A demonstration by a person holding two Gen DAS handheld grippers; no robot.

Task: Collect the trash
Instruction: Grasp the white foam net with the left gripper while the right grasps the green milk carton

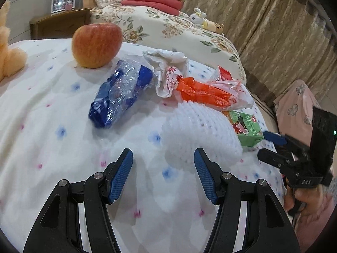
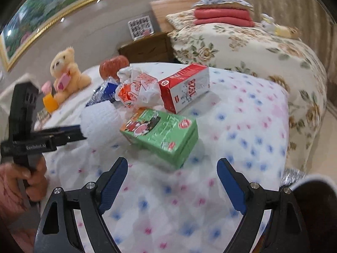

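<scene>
Fingers [image 1: 124, 175] of the left gripper [image 1: 163, 158] stand apart over the flowered bedspread [image 1: 52, 109], gripping nothing, the white foam net [image 1: 200, 130] just ahead of the right one. Right gripper [image 2: 172, 166] gapes wider, empty too, the green carton [image 2: 162, 135] lying just beyond its tips. Further out sit the red-and-white carton [image 2: 185, 86], crumpled wrappers [image 1: 168, 71], an orange bag [image 1: 206, 93] and a blue packet [image 1: 122, 94], with an apple [image 1: 96, 44] behind and a teddy bear [image 2: 67, 71] off left.
</scene>
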